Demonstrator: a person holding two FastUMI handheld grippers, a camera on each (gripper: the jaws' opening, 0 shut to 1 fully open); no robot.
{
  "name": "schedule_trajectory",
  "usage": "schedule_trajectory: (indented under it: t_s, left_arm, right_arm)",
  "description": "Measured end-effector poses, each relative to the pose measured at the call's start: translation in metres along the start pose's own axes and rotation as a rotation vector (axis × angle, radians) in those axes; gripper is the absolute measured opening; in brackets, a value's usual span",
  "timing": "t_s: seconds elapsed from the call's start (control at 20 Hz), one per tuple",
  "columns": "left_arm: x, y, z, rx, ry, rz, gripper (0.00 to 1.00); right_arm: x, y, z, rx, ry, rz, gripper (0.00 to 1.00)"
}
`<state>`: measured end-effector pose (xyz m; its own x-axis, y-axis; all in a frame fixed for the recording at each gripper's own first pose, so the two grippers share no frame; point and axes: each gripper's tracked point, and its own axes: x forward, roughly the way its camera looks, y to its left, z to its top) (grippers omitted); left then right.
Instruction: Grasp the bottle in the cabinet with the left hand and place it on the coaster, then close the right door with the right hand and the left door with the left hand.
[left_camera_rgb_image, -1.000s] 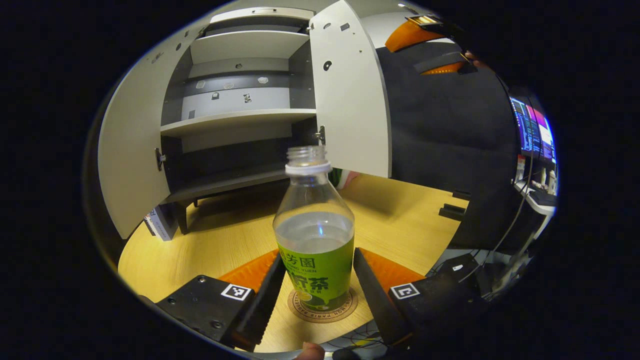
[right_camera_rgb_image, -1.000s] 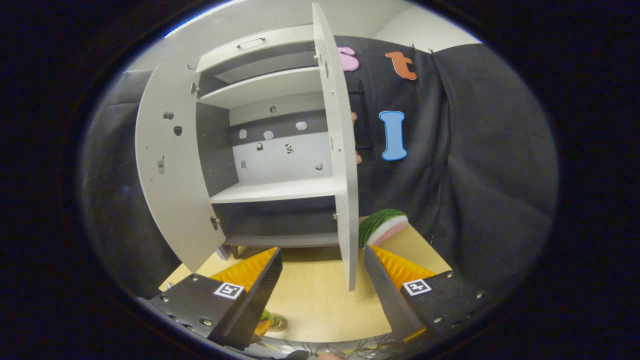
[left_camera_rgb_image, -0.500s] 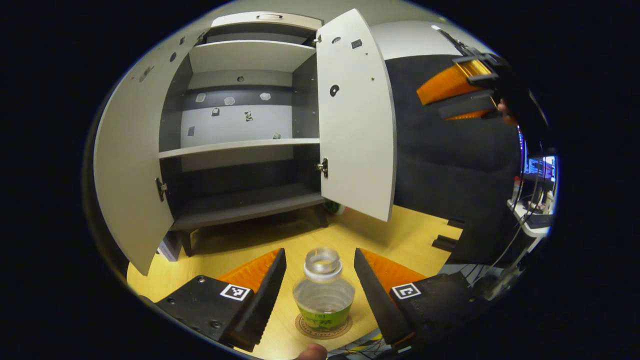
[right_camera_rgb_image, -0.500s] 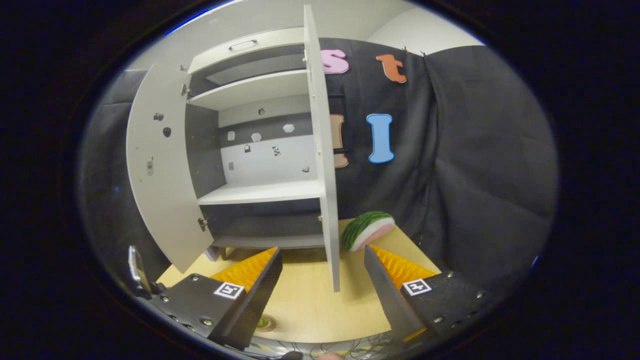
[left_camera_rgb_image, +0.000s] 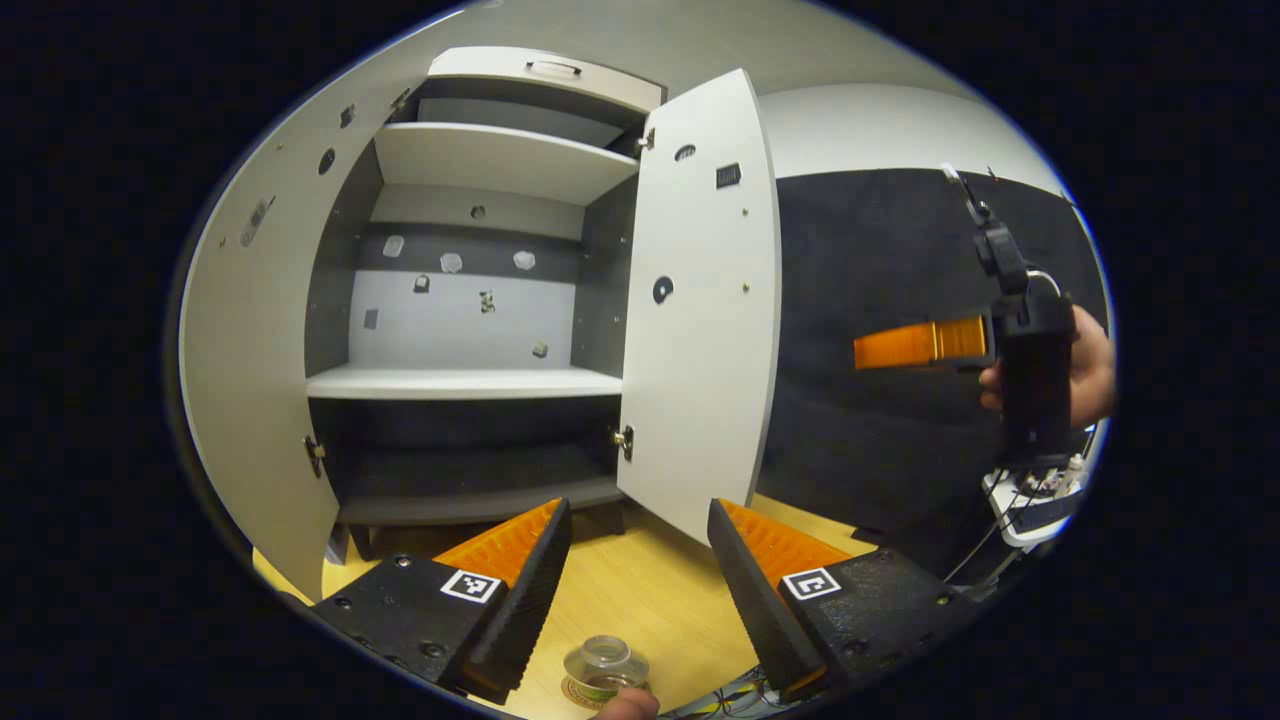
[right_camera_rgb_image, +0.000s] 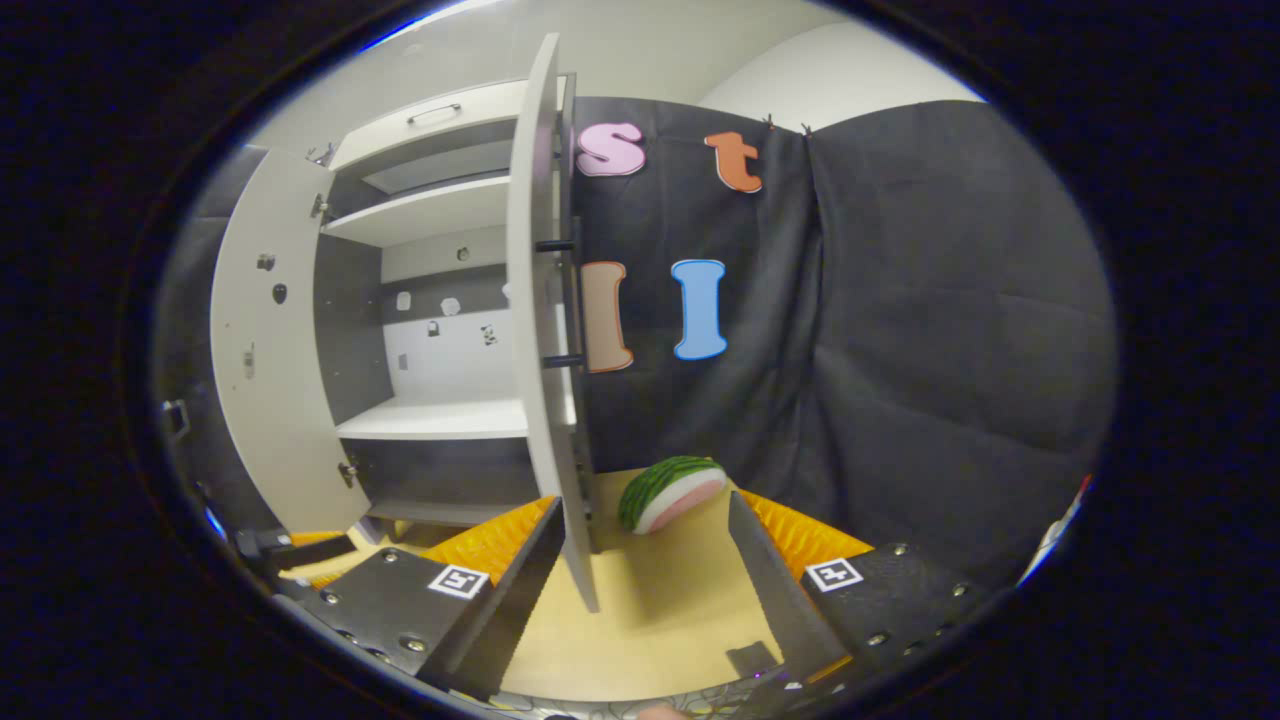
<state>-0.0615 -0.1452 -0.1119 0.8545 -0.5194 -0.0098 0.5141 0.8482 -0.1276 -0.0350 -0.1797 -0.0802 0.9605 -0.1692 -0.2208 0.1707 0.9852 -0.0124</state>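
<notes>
The clear bottle (left_camera_rgb_image: 605, 665) with a green label stands uncapped on the round coaster (left_camera_rgb_image: 577, 693), low in the left gripper view. My left gripper (left_camera_rgb_image: 640, 590) is open, above the bottle and apart from it. The grey cabinet (left_camera_rgb_image: 470, 380) has both doors swung out: left door (left_camera_rgb_image: 250, 380), right door (left_camera_rgb_image: 700, 320). A hand (left_camera_rgb_image: 1092, 365) holds my right gripper (left_camera_rgb_image: 865, 349) to the right of the right door. In the right gripper view, my right gripper (right_camera_rgb_image: 645, 590) is open, and the right door's edge (right_camera_rgb_image: 545, 330) with its bar handle (right_camera_rgb_image: 572, 300) stands just ahead.
A watermelon slice (right_camera_rgb_image: 672, 492) lies on the wooden table (right_camera_rgb_image: 660, 610) behind the right door. Black cloth hangs as the wall to the right. The cabinet's shelves (left_camera_rgb_image: 460, 382) hold nothing. A desk with equipment (left_camera_rgb_image: 1035, 495) sits at the far right.
My left gripper has lifted up and away from the bottle, which stays on the coaster. My right gripper has shifted right, so the right door now shows edge-on with its handle.
</notes>
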Motion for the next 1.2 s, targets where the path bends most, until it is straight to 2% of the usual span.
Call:
schedule_trajectory:
  t_s: [0.15,0.3,0.5,0.55,0.6,0.8,0.9,0.95,1.05,1.1,1.2]
  left_arm:
    - [-0.006,0.005,0.042,0.003,-0.035,0.012,0.87]
    - [-0.017,0.019,0.083,-0.015,-0.082,0.038,0.86]
    - [-0.027,0.034,0.104,0.002,-0.068,0.058,0.88]
    - [-0.028,0.038,0.108,0.011,-0.066,0.057,0.89]
    - [-0.029,0.041,0.112,0.02,-0.073,0.058,0.89]
    - [-0.03,0.056,0.129,0.098,-0.104,0.07,0.89]
    - [-0.029,0.063,0.138,0.131,-0.123,0.077,0.92]
    - [-0.027,0.066,0.139,0.132,-0.126,0.078,0.92]
    - [-0.02,0.07,0.137,0.118,-0.114,0.064,0.92]
    - [-0.017,0.077,0.136,0.114,-0.107,0.07,0.93]
    - [-0.009,0.085,0.137,0.097,-0.112,0.062,0.97]
  right_arm:
    - [0.016,-0.042,0.019,0.014,-0.019,-0.074,0.99]
    - [0.041,-0.073,0.043,0.009,-0.045,-0.117,0.99]
    - [0.068,-0.088,0.078,-0.043,-0.082,-0.168,0.99]
    - [0.075,-0.084,0.086,-0.047,-0.09,-0.155,0.95]
    - [0.083,-0.078,0.092,-0.047,-0.094,-0.139,0.99]
    - [0.107,-0.054,0.112,-0.022,-0.104,-0.073,1.0]
    - [0.116,-0.04,0.121,-0.012,-0.117,-0.033,0.95]
    - [0.119,-0.036,0.124,-0.003,-0.125,-0.019,0.99]
    - [0.125,-0.026,0.13,0.014,-0.138,0.012,0.99]
    - [0.127,-0.02,0.133,0.019,-0.141,0.031,0.95]
    - [0.134,-0.005,0.136,0.006,-0.139,0.076,0.98]
